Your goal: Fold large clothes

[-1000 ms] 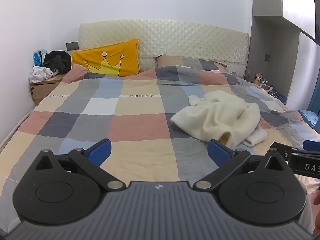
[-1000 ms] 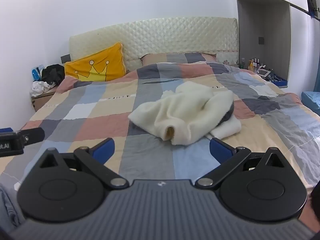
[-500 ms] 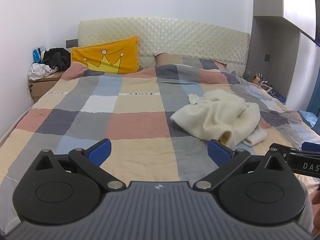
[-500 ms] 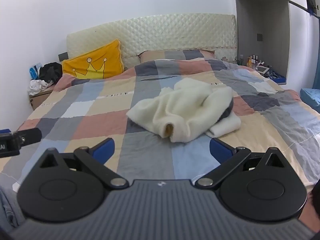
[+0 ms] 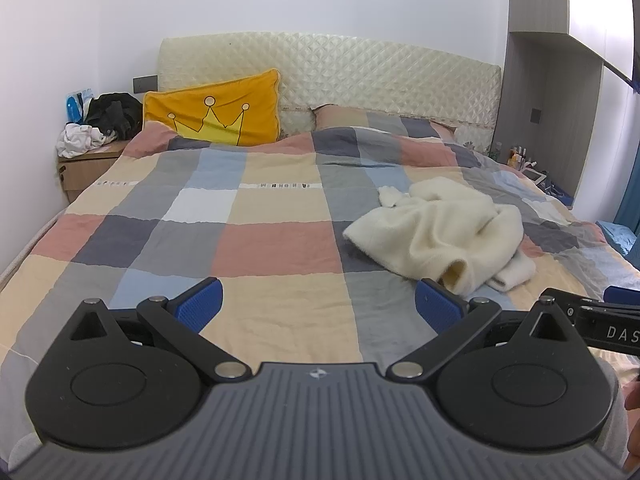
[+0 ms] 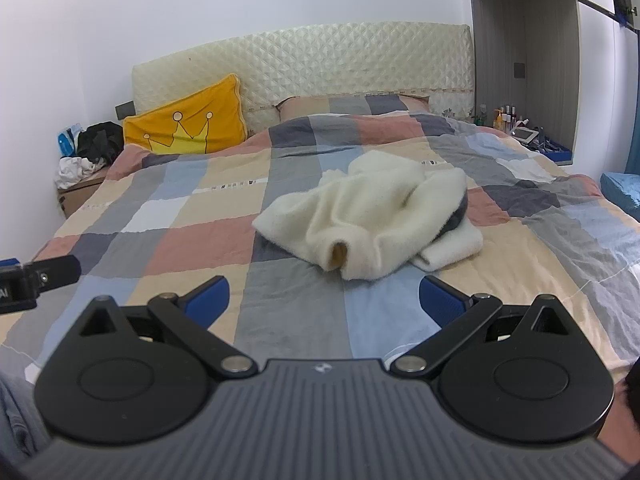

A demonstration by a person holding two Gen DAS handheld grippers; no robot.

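The left hand-held gripper (image 5: 318, 307) has its jaws spread wide, holding nothing, above the near end of the bed (image 5: 276, 248). The right hand-held gripper (image 6: 324, 305) is likewise spread and empty. A cream fleece garment (image 6: 372, 216) lies crumpled on the checked quilt, ahead of both, untouched.

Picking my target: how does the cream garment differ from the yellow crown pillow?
The cream garment lies crumpled mid-bed; the yellow pillow leans against the headboard. The garment is plain and fuzzy; the pillow bears a crown print. Both rest on the checked quilt, untouched.
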